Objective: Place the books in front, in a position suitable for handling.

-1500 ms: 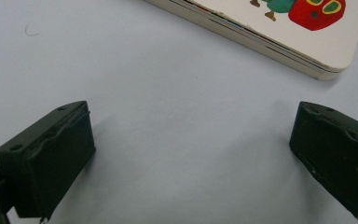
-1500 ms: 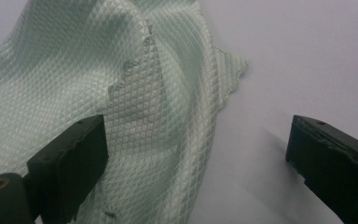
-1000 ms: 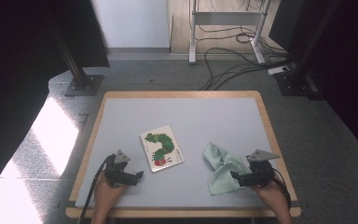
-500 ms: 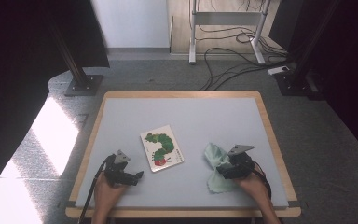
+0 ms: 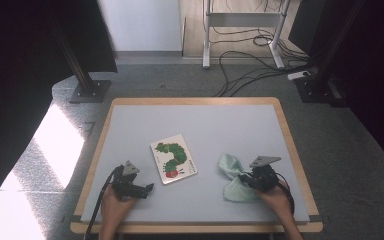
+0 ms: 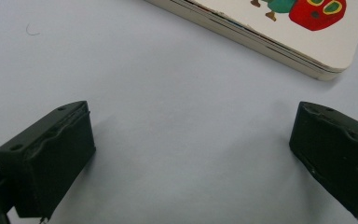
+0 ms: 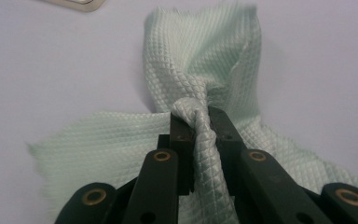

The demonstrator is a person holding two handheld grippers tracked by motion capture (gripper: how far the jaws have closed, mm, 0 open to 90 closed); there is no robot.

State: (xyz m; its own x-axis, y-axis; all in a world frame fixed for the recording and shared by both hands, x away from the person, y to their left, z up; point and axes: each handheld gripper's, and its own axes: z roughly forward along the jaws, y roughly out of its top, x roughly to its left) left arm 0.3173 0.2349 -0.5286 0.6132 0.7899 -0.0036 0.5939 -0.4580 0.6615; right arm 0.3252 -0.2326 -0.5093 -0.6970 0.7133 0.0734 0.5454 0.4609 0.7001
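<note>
The right gripper (image 5: 247, 181) sits at about five o'clock on the grey table top with a pale wooden rim (image 5: 195, 101). Its jaws have just been closing and now pinch a raised fold of the pale mint-green waffle-weave cloth (image 5: 233, 176); in the right gripper view that fold (image 7: 200, 135) is squeezed between the two black pads while the rest of the cloth spreads flat on the table to either side. The cloth lies at five o'clock, well inside the right rim and a little in from the near rim.

The left gripper (image 5: 149, 188) rests at about seven o'clock, its jaws wide apart with only bare table between them in the left gripper view (image 6: 191, 154). Just beyond it, at its one o'clock, lies the white square-cornered board book with a green caterpillar on its cover (image 5: 174, 158), flat and near the table's middle; its rounded corner (image 6: 307, 42) is close to the jaws but apart from them.

The whole far half of the table, from nine round to three o'clock, is open surface. Between book and cloth runs a bare strip.
</note>
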